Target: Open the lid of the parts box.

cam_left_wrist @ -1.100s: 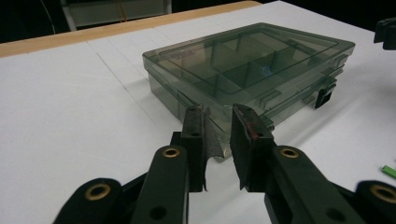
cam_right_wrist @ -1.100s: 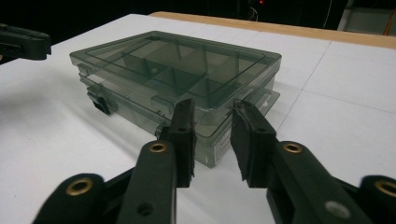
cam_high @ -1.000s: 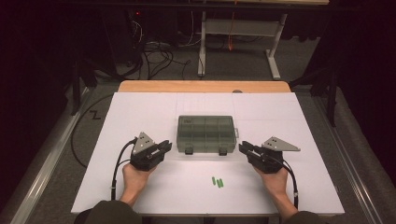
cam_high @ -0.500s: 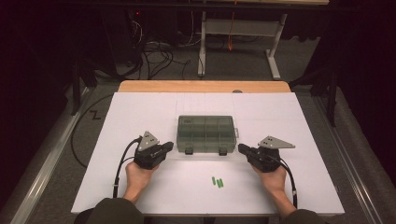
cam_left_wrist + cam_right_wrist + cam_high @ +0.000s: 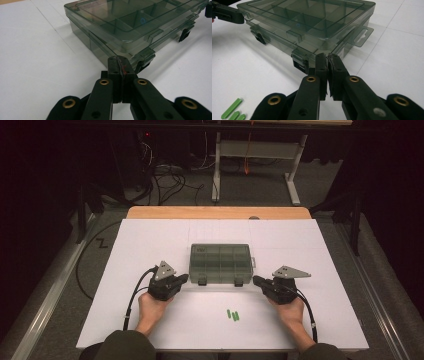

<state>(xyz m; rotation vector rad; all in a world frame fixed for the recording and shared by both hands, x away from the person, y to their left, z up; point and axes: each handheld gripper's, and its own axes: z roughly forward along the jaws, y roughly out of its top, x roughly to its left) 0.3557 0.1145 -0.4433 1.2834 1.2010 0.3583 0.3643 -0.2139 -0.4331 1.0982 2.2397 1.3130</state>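
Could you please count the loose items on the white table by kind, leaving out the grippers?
Smoky clear compartment box, lid closed: 1
Small green sticks, lying together near the table's front: 3
Total: 4

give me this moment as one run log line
left gripper: shut, empty | right gripper: shut, empty | compartment box: lid closed, between grippers | green sticks: on table, untouched
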